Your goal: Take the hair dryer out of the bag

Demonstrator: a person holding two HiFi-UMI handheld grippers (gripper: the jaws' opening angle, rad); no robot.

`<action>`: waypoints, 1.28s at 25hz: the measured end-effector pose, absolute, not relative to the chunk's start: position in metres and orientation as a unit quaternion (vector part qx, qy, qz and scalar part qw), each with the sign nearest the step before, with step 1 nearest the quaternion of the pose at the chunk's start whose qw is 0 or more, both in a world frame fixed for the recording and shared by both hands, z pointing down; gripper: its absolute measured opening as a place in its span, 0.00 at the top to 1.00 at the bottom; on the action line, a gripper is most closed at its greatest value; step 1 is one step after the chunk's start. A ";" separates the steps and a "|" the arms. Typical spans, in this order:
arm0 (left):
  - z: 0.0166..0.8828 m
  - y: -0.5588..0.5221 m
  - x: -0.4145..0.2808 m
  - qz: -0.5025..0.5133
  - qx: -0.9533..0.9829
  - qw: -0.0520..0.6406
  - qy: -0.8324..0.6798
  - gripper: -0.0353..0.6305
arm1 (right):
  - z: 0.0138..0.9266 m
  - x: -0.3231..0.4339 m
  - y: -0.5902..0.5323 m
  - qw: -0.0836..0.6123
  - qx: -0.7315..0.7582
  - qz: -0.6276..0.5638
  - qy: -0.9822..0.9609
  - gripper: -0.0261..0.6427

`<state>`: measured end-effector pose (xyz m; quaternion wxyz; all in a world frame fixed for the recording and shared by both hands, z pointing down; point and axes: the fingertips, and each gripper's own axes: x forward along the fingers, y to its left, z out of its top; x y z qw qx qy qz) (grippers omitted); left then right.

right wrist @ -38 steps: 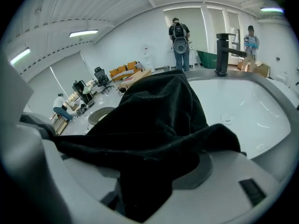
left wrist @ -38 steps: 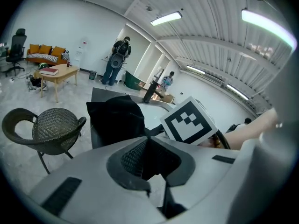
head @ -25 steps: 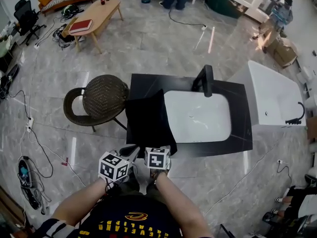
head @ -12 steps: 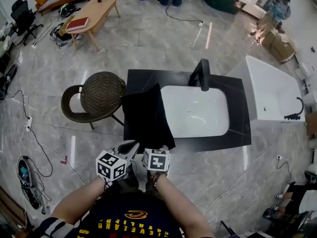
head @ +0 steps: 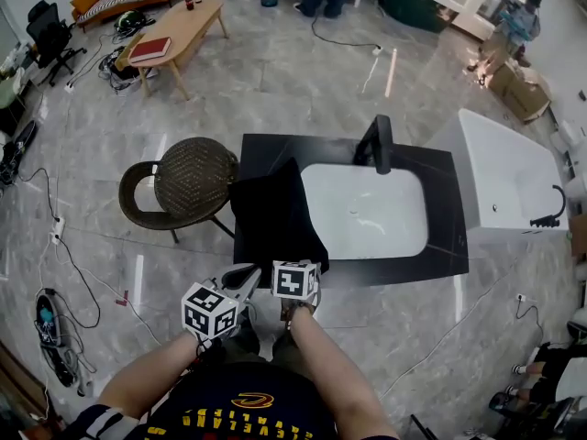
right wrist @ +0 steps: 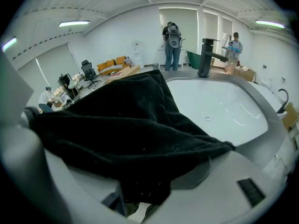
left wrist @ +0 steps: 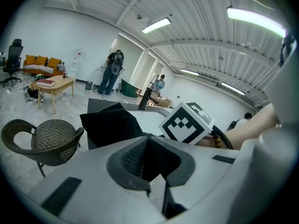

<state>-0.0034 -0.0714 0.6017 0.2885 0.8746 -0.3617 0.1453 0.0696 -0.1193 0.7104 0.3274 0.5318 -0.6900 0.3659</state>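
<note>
A black cloth bag (head: 275,214) lies on the left part of the black countertop (head: 440,246), bulging upward; no hair dryer shows. At the bag's near end is my right gripper (head: 295,266). In the right gripper view the bag (right wrist: 126,139) fills the wide gap between the jaws, and the right gripper (right wrist: 140,190) is shut on it. My left gripper (head: 240,278) hovers just left of the right one, off the counter's front edge. Its jaws (left wrist: 152,169) are shut on nothing and point toward the bag (left wrist: 110,125).
A white sink (head: 367,214) with a black faucet (head: 381,145) fills the counter to the right of the bag. A wicker chair (head: 188,177) stands against the counter's left side. A white bathtub (head: 504,177) is at the right. Cables lie on the marble floor.
My right gripper has edged forward toward the counter's front edge and the bag's near end. The left gripper has stayed beside it.
</note>
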 end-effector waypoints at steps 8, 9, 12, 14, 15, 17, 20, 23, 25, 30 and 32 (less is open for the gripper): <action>0.606 -0.073 -0.009 0.157 0.869 0.286 -0.372 0.91 | 0.711 0.061 -0.118 0.345 0.484 0.367 -0.716 0.67; 0.608 -0.073 -0.009 0.159 0.869 0.285 -0.373 0.91 | 0.707 0.059 -0.113 0.341 0.483 0.369 -0.717 0.67; 0.614 -0.069 -0.008 0.171 0.868 0.282 -0.370 0.91 | 0.697 0.056 -0.095 0.336 0.481 0.369 -0.721 0.67; 0.618 -0.065 -0.005 0.182 0.870 0.278 -0.364 0.91 | 0.696 0.059 -0.081 0.335 0.483 0.369 -0.720 0.68; 0.621 -0.063 -0.004 0.188 0.872 0.275 -0.360 0.91 | 0.695 0.061 -0.075 0.334 0.483 0.369 -0.720 0.68; 0.624 -0.059 0.000 0.198 0.874 0.269 -0.354 0.91 | 0.693 0.067 -0.062 0.332 0.483 0.368 -0.722 0.68; 0.628 -0.056 0.001 0.204 0.875 0.265 -0.351 0.91 | 0.691 0.077 -0.047 0.323 0.483 0.363 -0.729 0.69; 0.633 -0.056 0.002 0.206 0.874 0.266 -0.351 0.91 | 0.691 0.093 -0.032 0.306 0.480 0.364 -0.737 0.69; 0.636 -0.056 0.002 0.210 0.874 0.265 -0.350 0.91 | 0.694 0.102 -0.025 0.298 0.476 0.363 -0.743 0.69; 0.639 -0.053 0.010 0.223 0.875 0.259 -0.342 0.91 | 0.710 0.107 -0.023 0.326 0.456 0.344 -0.753 0.69; 0.639 -0.050 0.013 0.227 0.877 0.254 -0.338 0.91 | 0.716 0.106 -0.024 0.342 0.453 0.331 -0.754 0.69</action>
